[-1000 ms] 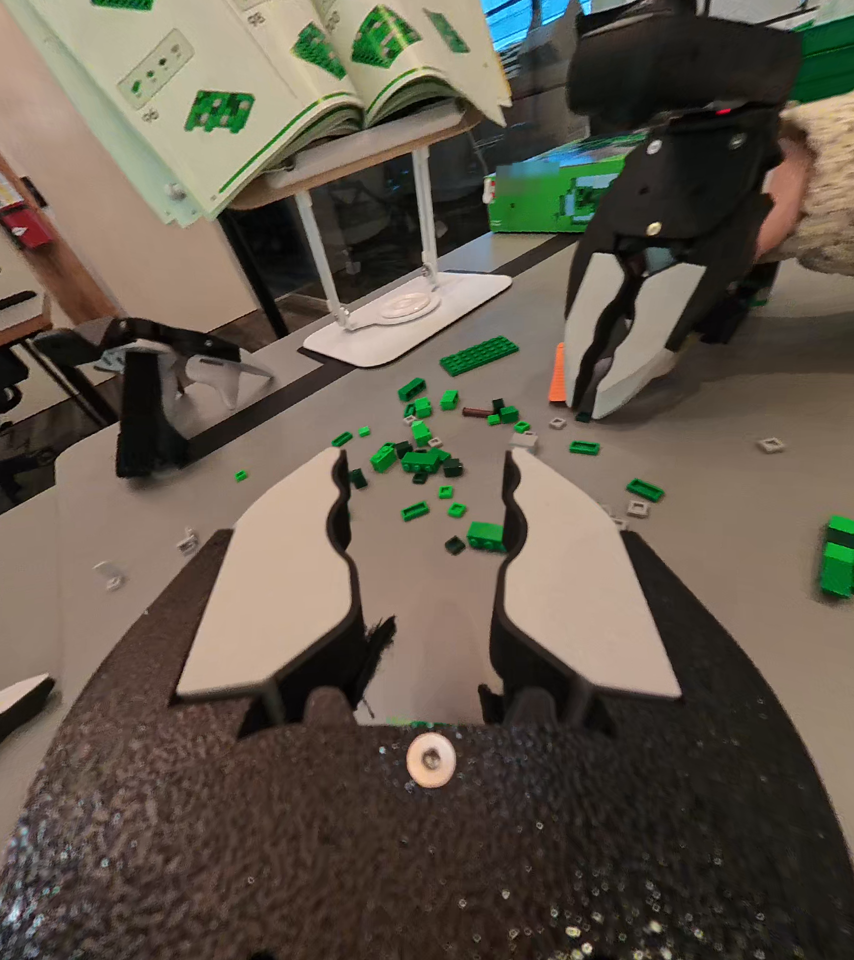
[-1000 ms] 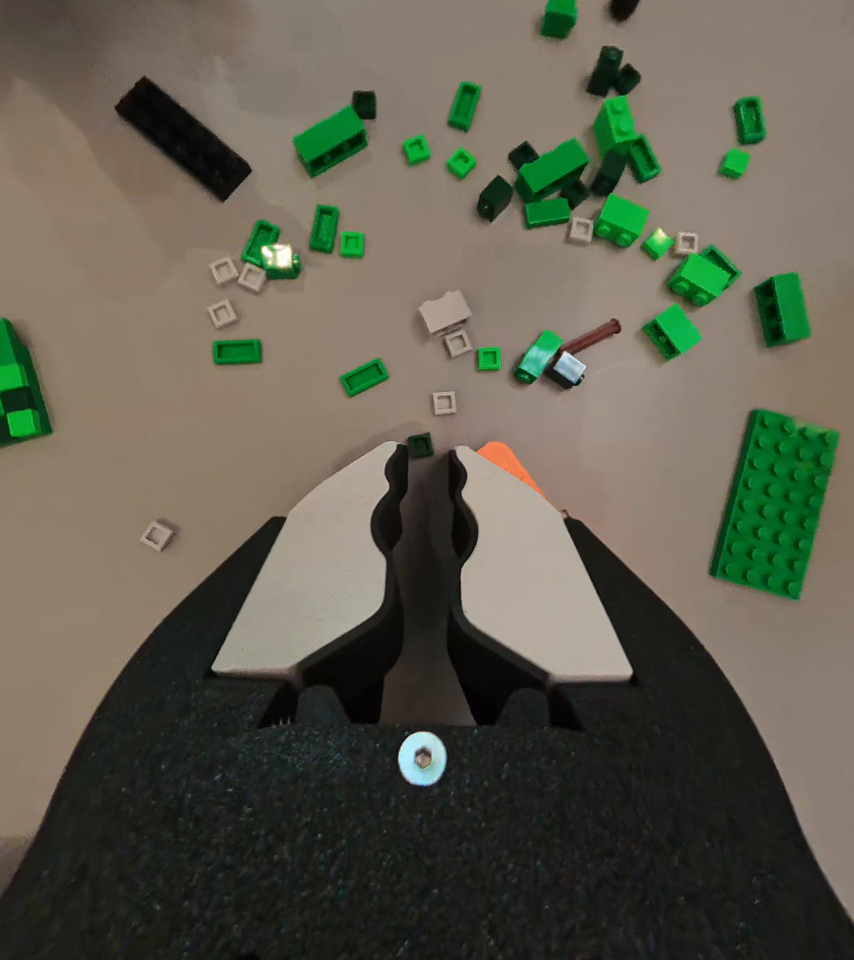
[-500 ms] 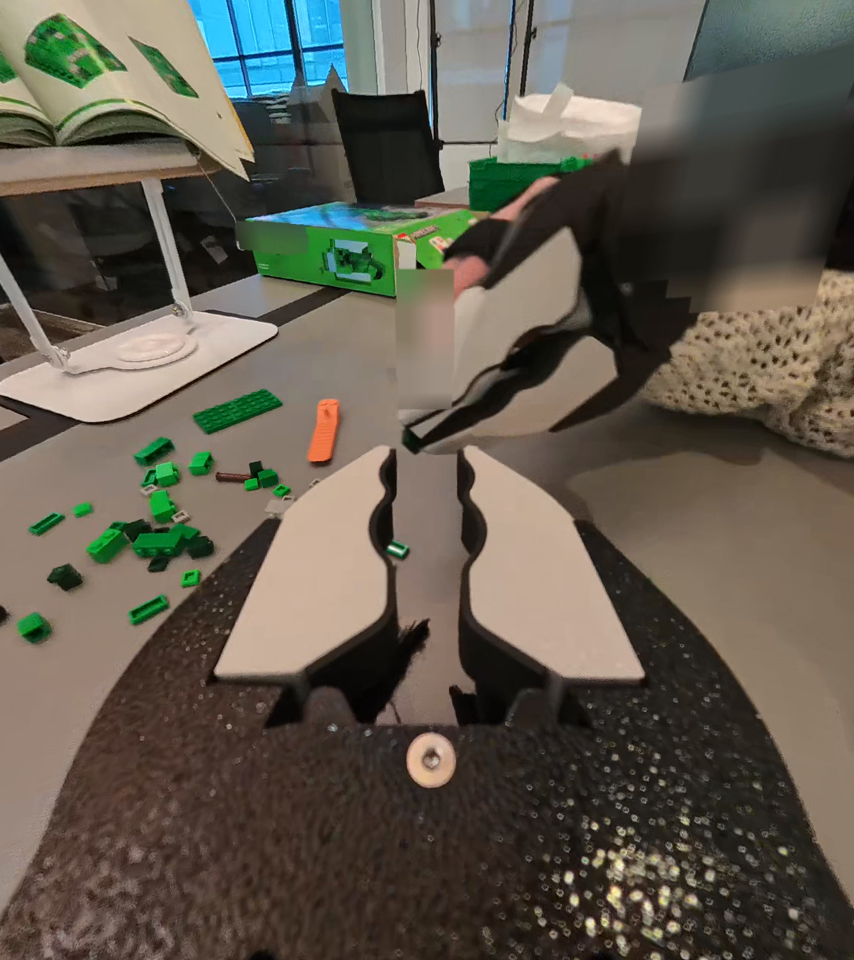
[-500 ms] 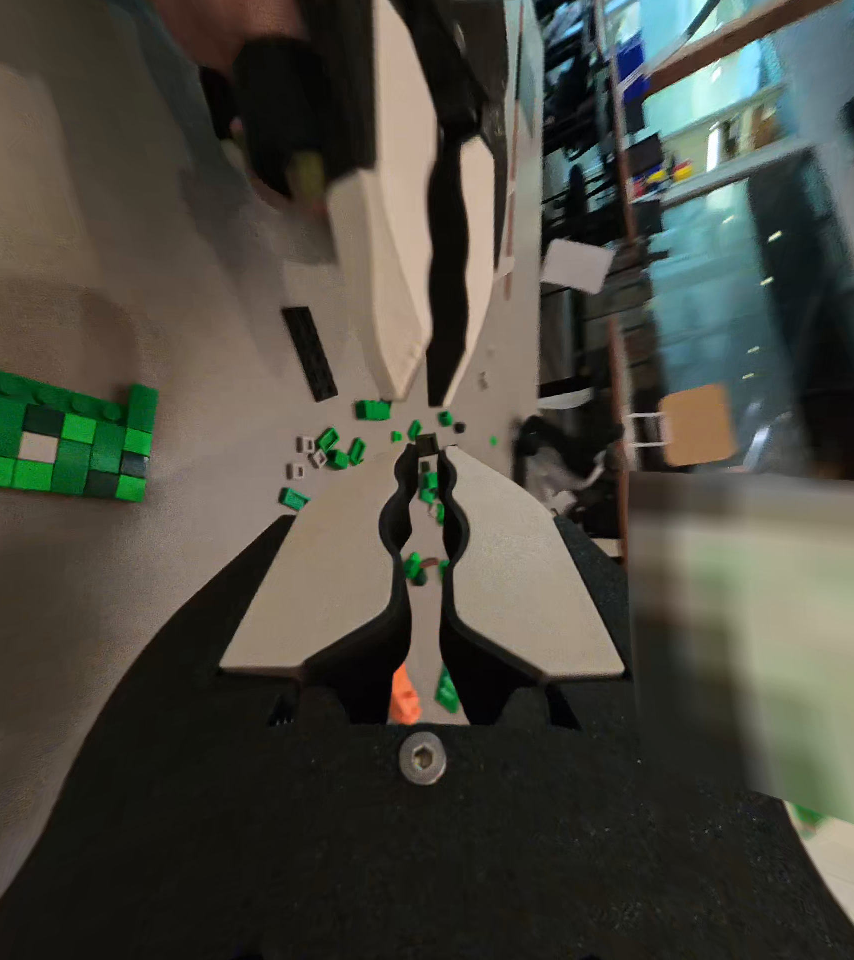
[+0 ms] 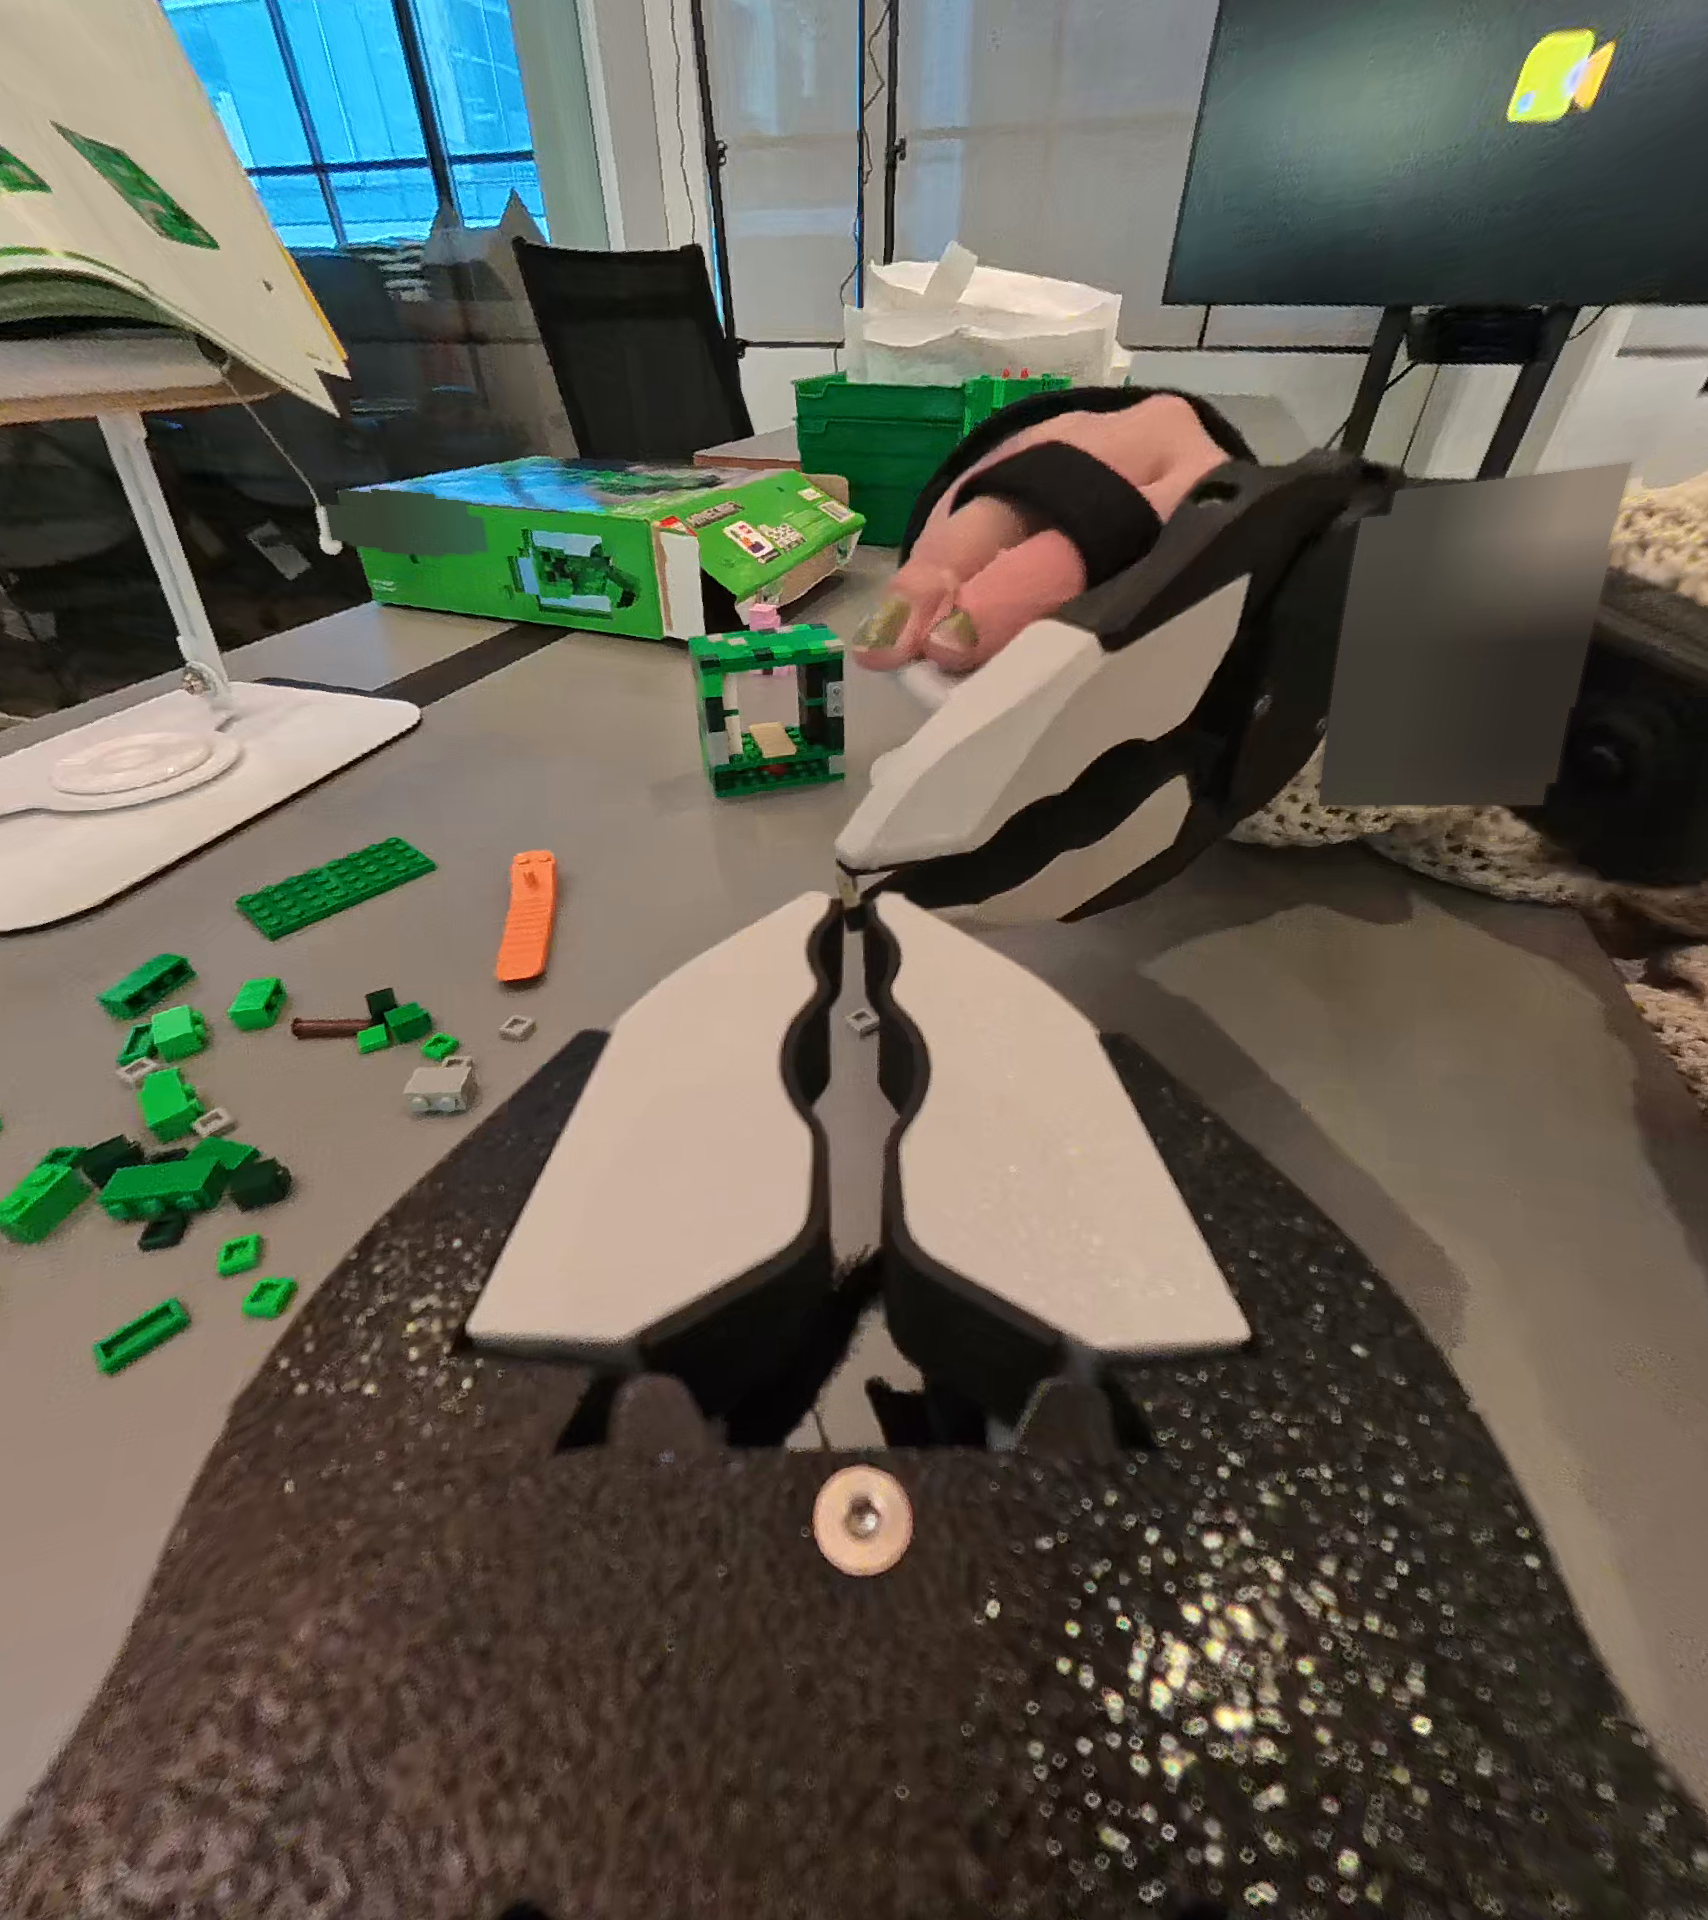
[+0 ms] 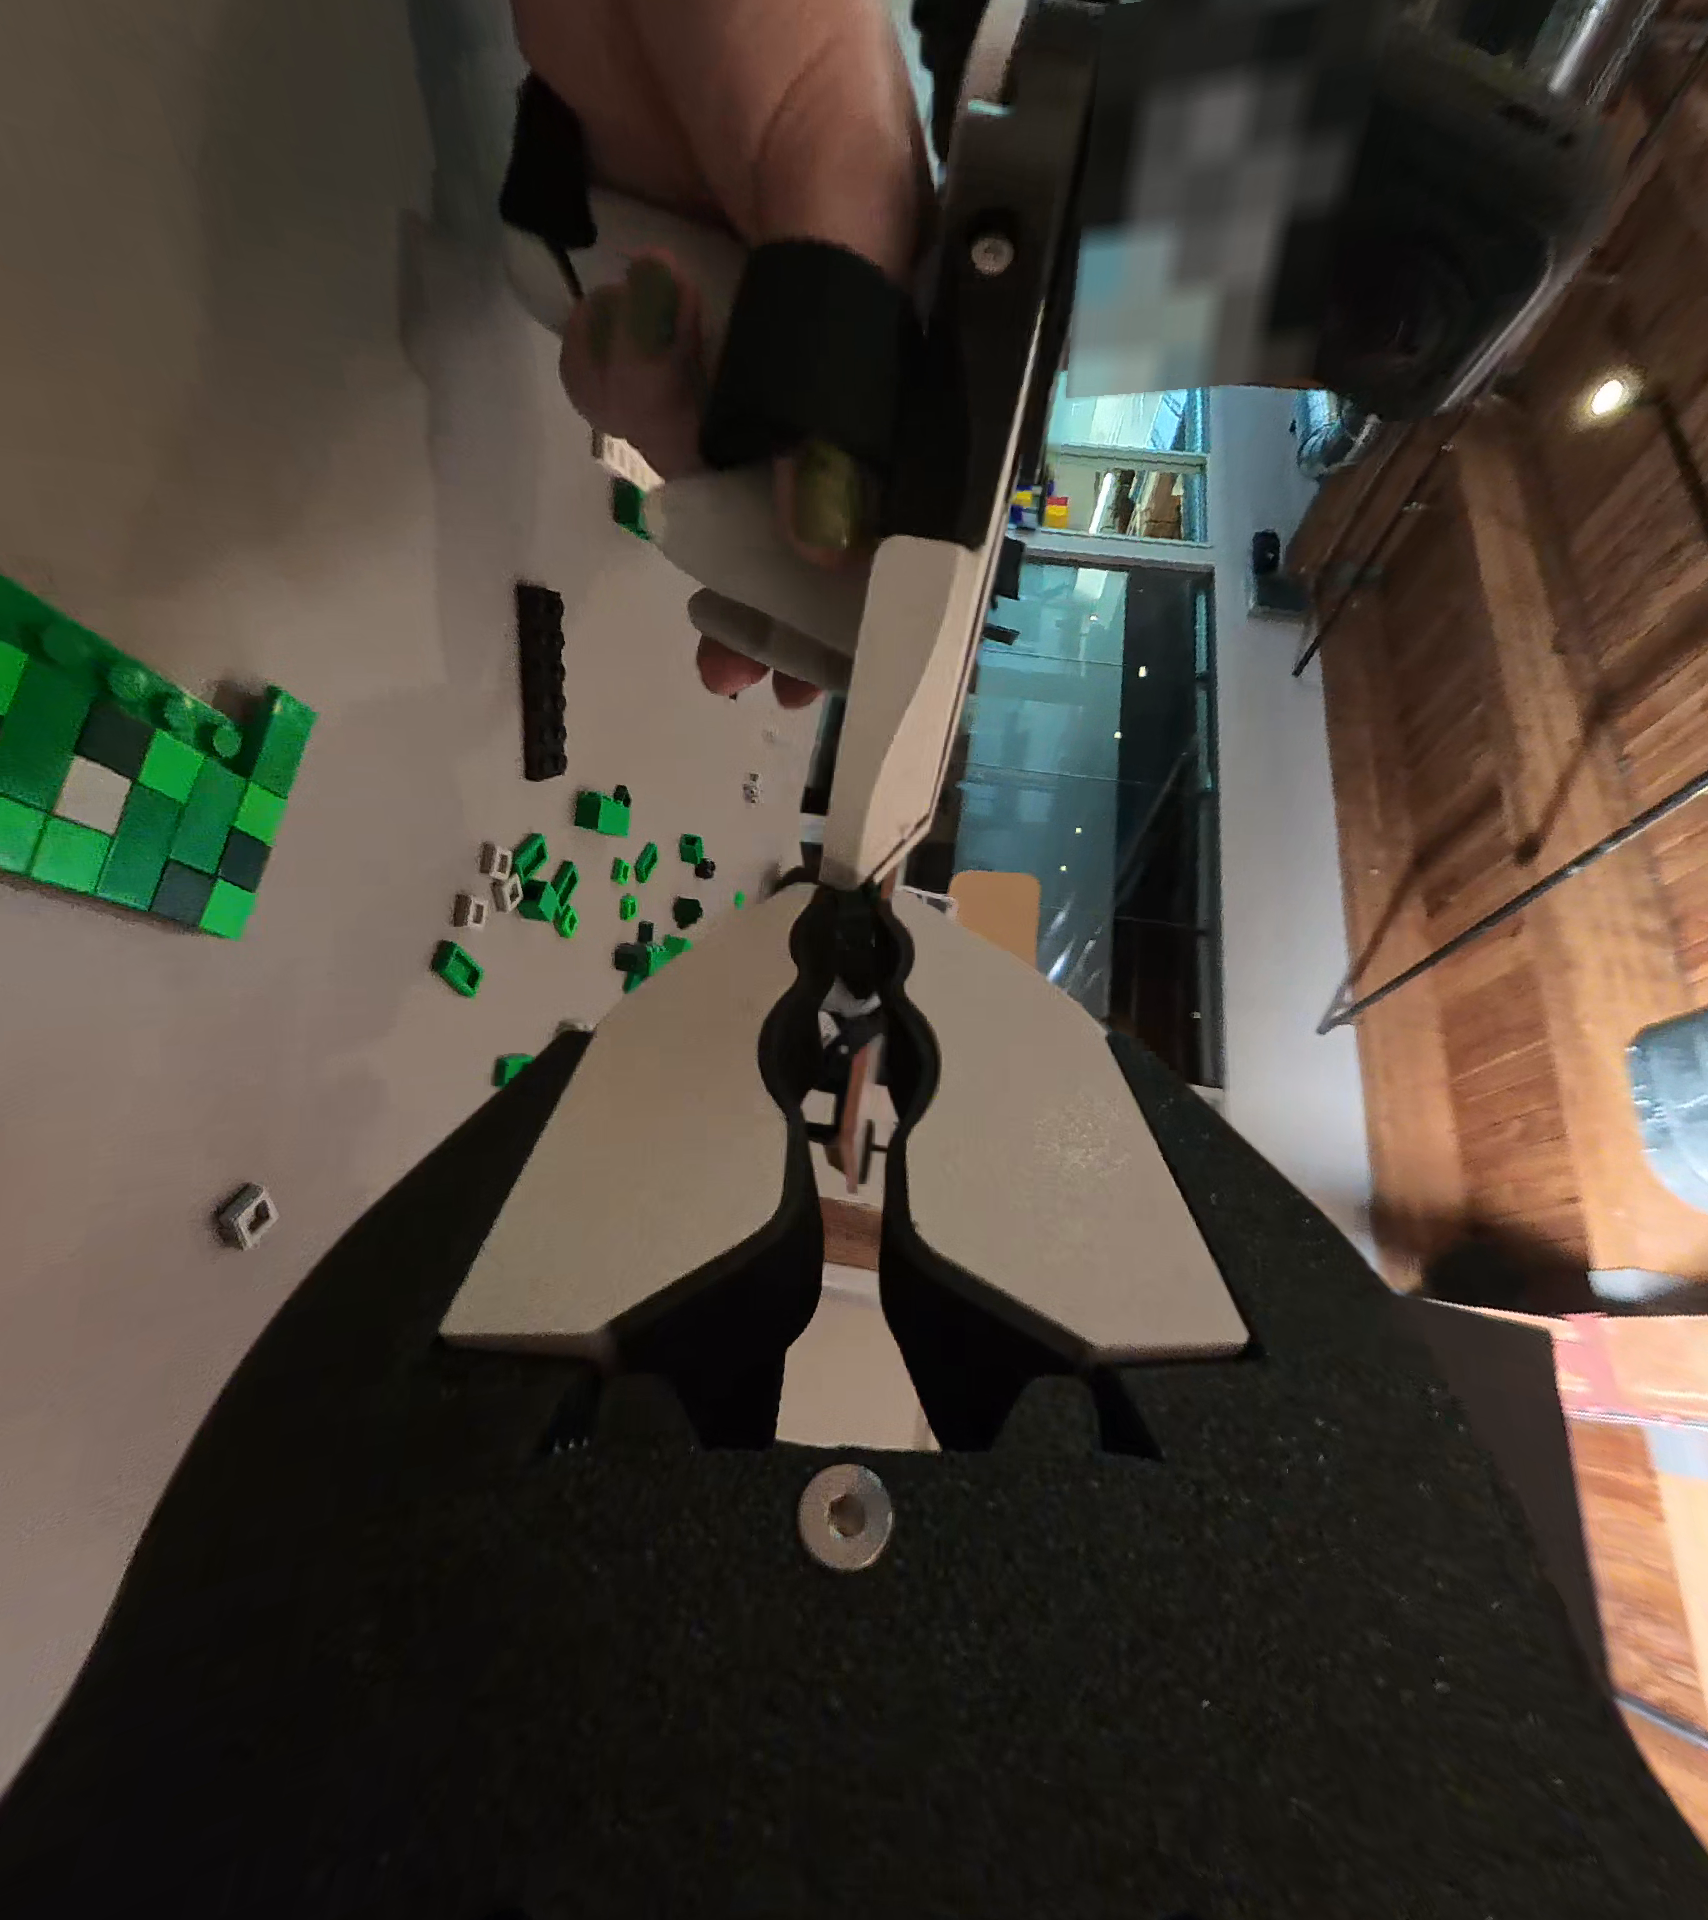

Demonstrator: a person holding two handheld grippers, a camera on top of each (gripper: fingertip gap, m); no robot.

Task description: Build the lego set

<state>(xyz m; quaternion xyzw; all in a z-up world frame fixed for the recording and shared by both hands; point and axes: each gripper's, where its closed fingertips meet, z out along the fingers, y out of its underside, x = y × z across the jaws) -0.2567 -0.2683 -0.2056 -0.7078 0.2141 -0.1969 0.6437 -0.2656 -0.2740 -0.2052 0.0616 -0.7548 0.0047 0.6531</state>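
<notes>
On the grey office table (image 5: 1349, 1195) loose green plastic bricks (image 5: 154, 1174) lie at left. My left gripper (image 5: 850, 914) and right gripper (image 6: 845, 899) meet tip to tip, both nearly pressed together on one tiny dark piece (image 5: 848, 890). I should transfer it slowly, releasing only when the grip is sure.

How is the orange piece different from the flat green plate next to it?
The orange piece is narrow and smooth-looking; the flat green plate is wider and covered in rows of studs. The orange piece points away from the camera, while the green plate lies slanted across. Both lie flat on the grey table, untouched.
</notes>
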